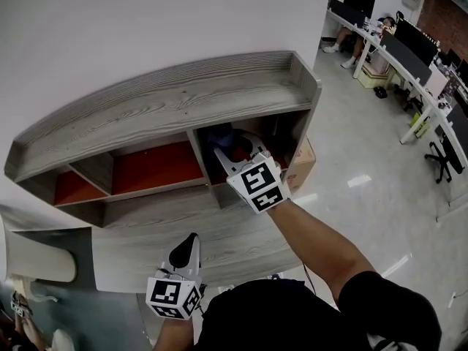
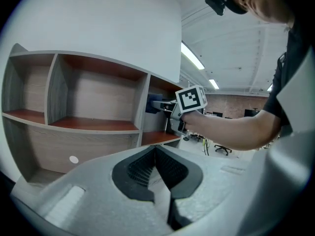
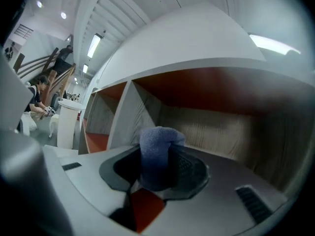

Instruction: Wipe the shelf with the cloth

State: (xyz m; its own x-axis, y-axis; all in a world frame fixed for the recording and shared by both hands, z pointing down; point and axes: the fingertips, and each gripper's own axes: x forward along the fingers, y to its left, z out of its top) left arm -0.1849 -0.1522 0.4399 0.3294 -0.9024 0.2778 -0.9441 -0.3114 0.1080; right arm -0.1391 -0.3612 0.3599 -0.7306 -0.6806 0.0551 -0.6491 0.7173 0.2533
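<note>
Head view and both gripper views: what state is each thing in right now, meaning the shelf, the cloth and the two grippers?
Shelf unit: open-fronted, no doors, set against the wall.
Cloth: bunched up and pinched, inside the right-hand compartment; contact with the shelf surface cannot be seen.
Right gripper: shut on the cloth, reaching into that compartment.
Left gripper: fingers together, holding nothing, held back from the shelf.

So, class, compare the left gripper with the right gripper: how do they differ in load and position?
The left gripper is empty; the right gripper clamps the blue cloth. The left gripper hangs low outside the shelf; the right gripper reaches into its rightmost compartment. Both have their jaws closed.
</note>
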